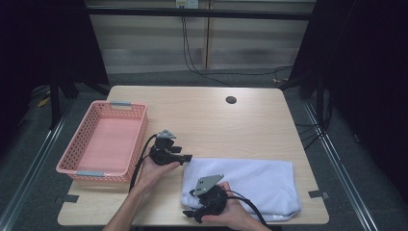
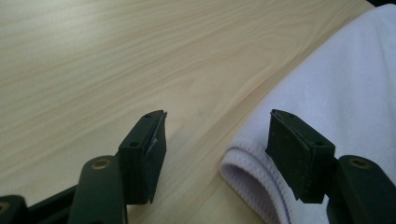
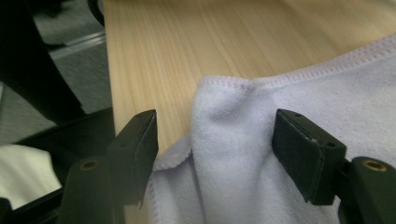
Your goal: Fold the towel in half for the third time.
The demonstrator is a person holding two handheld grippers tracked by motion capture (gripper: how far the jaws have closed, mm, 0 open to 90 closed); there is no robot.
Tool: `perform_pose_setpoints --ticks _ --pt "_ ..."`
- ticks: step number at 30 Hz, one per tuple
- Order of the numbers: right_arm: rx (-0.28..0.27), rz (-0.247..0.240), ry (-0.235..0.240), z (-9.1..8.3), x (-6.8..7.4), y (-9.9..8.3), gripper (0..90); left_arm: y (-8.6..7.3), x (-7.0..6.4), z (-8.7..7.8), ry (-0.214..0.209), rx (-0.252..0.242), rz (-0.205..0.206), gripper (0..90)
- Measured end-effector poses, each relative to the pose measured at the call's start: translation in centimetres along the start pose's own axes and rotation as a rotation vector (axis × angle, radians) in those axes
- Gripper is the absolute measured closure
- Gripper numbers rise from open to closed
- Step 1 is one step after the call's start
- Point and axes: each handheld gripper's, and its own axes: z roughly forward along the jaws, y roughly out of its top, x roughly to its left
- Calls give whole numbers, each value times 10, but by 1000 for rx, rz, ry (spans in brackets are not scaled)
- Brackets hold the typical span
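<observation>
Both grippers, left gripper (image 1: pixel 187 157) and right gripper (image 1: pixel 191 215), stand agape astride the folded towel's (image 1: pixel 260 183) left corners, positioned for pinching.

My work surface is a light wooden table (image 1: pixel 207 120) with rounded corners and a small dark round hole (image 1: pixel 231 100) near its far edge. A pink perforated basket (image 1: pixel 77 149) sits to the left of that hole, nearer me, along the table's left side. A folded white towel (image 1: pixel 260 180) lies right of the basket, at the near edge.
</observation>
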Motion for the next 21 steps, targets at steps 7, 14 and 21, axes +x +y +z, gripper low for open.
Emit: perform_pose_setpoints --ticks 7,14,21 --pt "-11 -64 -110 -1 4 -3 572 -4 3 -1 18 7 -12 355" --pt "-22 40 -77 -4 -11 -3 759 -4 3 4 38 32 9 320" --pt "-40 152 -18 -6 -21 -3 780 -3 -4 16 -13 82 59 404"
